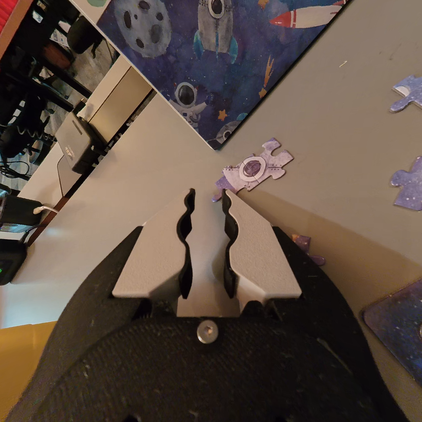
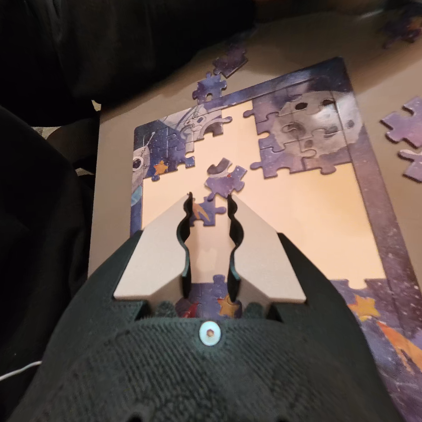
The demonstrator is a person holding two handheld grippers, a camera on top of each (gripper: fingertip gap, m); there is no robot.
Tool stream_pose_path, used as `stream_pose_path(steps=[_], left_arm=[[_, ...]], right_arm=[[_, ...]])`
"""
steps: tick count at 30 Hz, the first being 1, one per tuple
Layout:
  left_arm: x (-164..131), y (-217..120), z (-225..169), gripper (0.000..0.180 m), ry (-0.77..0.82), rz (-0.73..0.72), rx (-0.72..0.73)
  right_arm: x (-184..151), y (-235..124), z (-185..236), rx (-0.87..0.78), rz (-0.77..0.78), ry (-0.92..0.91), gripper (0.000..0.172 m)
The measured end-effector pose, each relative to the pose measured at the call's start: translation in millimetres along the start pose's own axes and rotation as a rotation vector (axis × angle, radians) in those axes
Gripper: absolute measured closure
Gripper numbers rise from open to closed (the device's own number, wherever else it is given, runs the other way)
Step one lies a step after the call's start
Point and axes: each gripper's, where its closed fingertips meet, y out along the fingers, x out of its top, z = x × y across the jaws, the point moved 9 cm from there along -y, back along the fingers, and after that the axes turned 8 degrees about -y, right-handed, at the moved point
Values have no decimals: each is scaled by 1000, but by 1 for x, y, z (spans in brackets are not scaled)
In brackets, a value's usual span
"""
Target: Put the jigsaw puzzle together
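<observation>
My left gripper (image 1: 208, 191) is open and empty, low over the grey table (image 1: 137, 182). Two joined puzzle pieces with a round porthole (image 1: 253, 170) lie flat just past its right fingertip (image 1: 226, 196). My right gripper (image 2: 209, 196) is open above the puzzle tray (image 2: 365, 182). A loose piece with an orange comet (image 2: 206, 213) lies on the tray's bare board between the fingers; its left part is hidden by the left finger and it stands clear of the right finger. A second loose purple piece (image 2: 226, 180) lies just beyond the tips.
A space-picture box lid (image 1: 205, 57) lies ahead of the left gripper. Loose pieces (image 1: 408, 98) (image 1: 408, 185) lie to the right of it. Black devices with cables (image 1: 77, 141) sit at the table's left edge. Assembled patches (image 2: 296, 127) (image 2: 173, 141) fill the tray's far corners. A person's dark clothing (image 2: 45, 159) is on the left.
</observation>
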Motion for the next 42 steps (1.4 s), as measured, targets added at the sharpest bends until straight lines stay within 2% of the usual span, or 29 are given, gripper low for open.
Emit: stream_pose_path(steps=[6, 10, 13, 19, 24, 28, 30, 37, 42], left_arm=[[0, 0, 0, 154, 2, -1, 0], [0, 0, -1, 155, 6, -1, -1], [0, 0, -1, 155, 7, -1, -2], [0, 0, -1, 155, 7, -1, -2], [0, 0, -1, 155, 8, -1, -2], [0, 0, -1, 155, 9, -1, -2], [0, 0, -1, 155, 10, -2, -1], [0, 0, -1, 155, 12, -2, -1], [0, 0, -1, 156, 13, -2, -1]], right_arm=[[4, 7, 10, 105, -29, -17, 142], [10, 0, 7, -11, -66, -141, 147], [12, -3, 3, -86, -74, -234, 142], [6, 9, -2, -75, -4, -240, 130], [6, 11, 2, -125, 25, -299, 134], [8, 12, 6, -140, 38, -308, 145], [9, 11, 6, -156, 45, -315, 162], [11, 1, 2, -164, -2, -279, 157], [6, 1, -7, -163, 18, -244, 150]])
